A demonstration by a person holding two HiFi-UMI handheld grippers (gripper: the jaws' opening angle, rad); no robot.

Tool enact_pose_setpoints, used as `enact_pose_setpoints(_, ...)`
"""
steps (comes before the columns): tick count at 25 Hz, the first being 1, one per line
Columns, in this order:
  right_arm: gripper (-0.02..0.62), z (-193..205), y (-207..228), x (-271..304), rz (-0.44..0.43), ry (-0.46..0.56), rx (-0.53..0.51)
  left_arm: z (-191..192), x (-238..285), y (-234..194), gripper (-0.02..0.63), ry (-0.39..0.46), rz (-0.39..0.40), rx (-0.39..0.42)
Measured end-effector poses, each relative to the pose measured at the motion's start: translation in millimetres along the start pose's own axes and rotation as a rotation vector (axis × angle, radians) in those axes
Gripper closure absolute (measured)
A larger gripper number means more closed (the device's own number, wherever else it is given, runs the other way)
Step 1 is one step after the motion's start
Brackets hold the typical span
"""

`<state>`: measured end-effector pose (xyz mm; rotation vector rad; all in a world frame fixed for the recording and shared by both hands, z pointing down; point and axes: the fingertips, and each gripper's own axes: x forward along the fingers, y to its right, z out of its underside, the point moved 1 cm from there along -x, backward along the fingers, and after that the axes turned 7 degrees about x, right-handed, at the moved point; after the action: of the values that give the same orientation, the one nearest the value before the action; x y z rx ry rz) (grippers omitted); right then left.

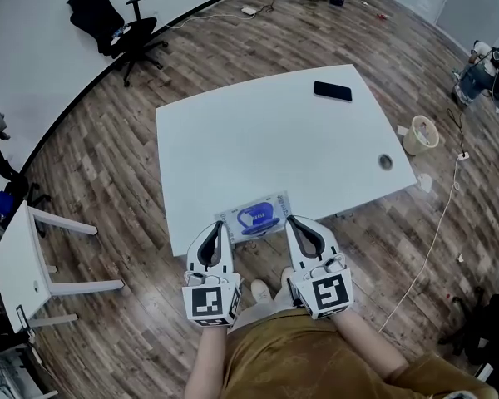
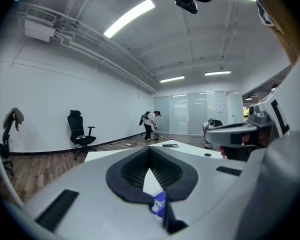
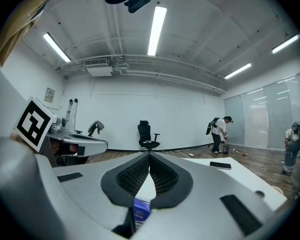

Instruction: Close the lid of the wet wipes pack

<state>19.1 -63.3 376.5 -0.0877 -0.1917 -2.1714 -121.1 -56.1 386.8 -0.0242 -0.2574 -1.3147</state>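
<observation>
Left gripper (image 1: 223,226) and right gripper (image 1: 293,221) point forward side by side, jaw tips seemingly together.

wet wipes pack (image 3: 140,209) mostly hidden behind fingers (image 3: 165,176), lid perhaps shut, too small

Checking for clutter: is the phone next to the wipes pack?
No, the phone lies near the far edge, the wipes pack at the near edge.

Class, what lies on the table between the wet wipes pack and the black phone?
Nothing; the head view shows bare table between wet wipes pack and phone.
</observation>
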Motion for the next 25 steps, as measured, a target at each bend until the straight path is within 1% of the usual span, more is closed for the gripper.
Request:
enact_pose_setpoints(5, 0.587, 12.0, -0.7, 3.1, -0.013, -0.035, 0.004, 17.5, 4.9, 5.4, 0.614, -0.037, 0.013, -0.023)
enact_pose_setpoints(16, 0.588, 33.8, -1.5, 14.1, -0.039, -0.09, -0.01, 40.5, 10.8, 16.2, 0.613, -0.095, 0.036, -0.026)
enact_pose_setpoints(20, 0.588, 43.8, 1.6, 20.5, -0.044, -0.097, -0.019, 54.2, 17.6, 22.3, 0.614, -0.13, 0.058, -0.007)
enact_pose_setpoints(25, 0.587, 54.0, 5.2, 26.2, -0.04, -0.126, 0.004, 70.0, 21.4, 26.2, 0.614, -0.165, 0.074, -0.016)
